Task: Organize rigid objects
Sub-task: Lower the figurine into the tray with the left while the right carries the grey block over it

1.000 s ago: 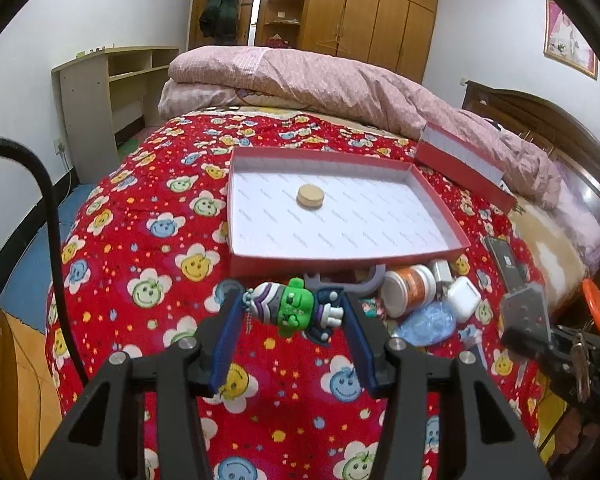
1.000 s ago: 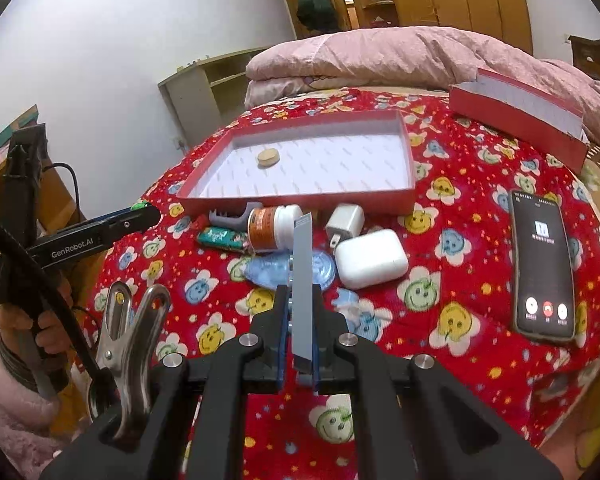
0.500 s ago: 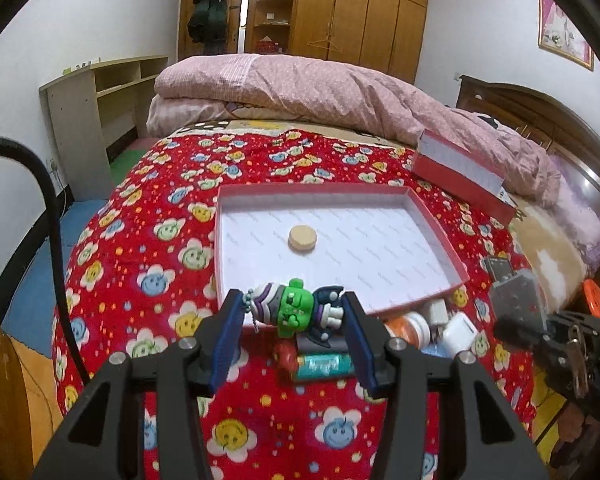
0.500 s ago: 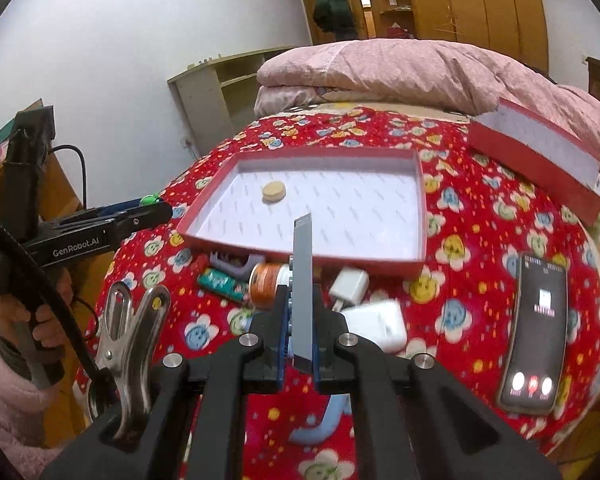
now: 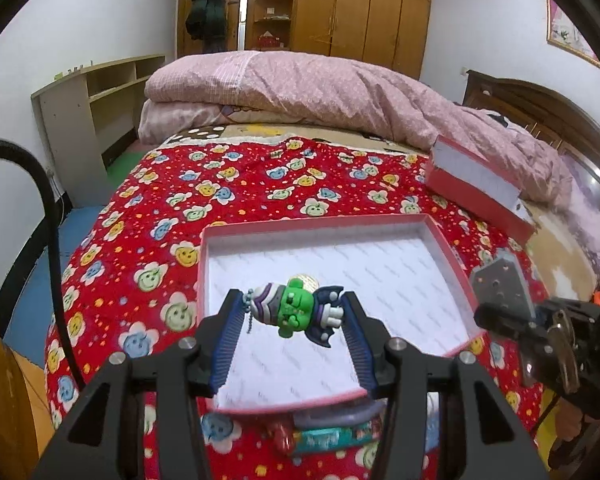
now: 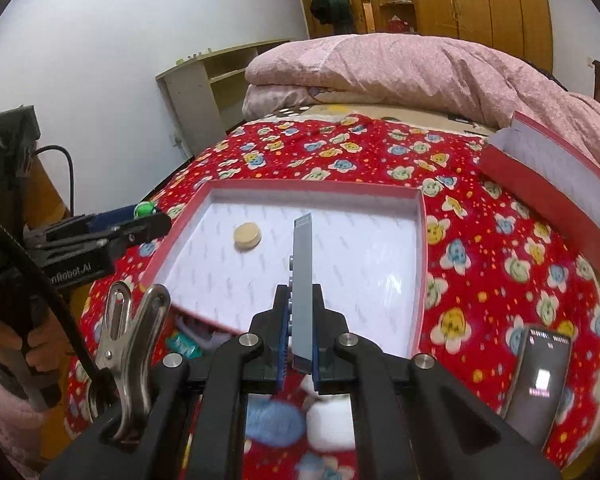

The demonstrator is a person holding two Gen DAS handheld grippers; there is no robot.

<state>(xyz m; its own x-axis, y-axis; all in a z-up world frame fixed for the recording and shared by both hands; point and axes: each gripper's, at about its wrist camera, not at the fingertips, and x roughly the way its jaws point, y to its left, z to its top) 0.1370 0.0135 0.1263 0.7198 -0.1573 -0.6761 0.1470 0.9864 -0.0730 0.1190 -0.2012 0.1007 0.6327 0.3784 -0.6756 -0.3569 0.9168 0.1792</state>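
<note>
A green toy figure (image 5: 296,312) with a bead chain hangs crosswise in my left gripper (image 5: 292,308), which is shut on it above the near half of the red tray (image 5: 202,264). A tan disc (image 5: 307,278) peeks out behind the toy on the tray's white floor. My right gripper (image 6: 300,298) is shut on a thin grey plate (image 6: 303,256) held upright on edge over the tray (image 6: 423,240), with the disc (image 6: 247,235) to its left. Each gripper shows in the other view: the left gripper (image 6: 148,220) beside the tray's left rim, the right gripper (image 5: 500,314) at the tray's right rim.
A red box lid (image 6: 548,184) lies at the back right by a pink duvet (image 5: 320,88). A phone (image 6: 540,372) rests on the red bedspread at the right. Small items (image 5: 324,438) crowd the tray's near edge. A metal clip (image 6: 128,344) hangs from my right gripper's frame.
Both grippers moved forward and upward from the clutter in front of the tray to over the tray. The toy and the grey plate stayed gripped.
</note>
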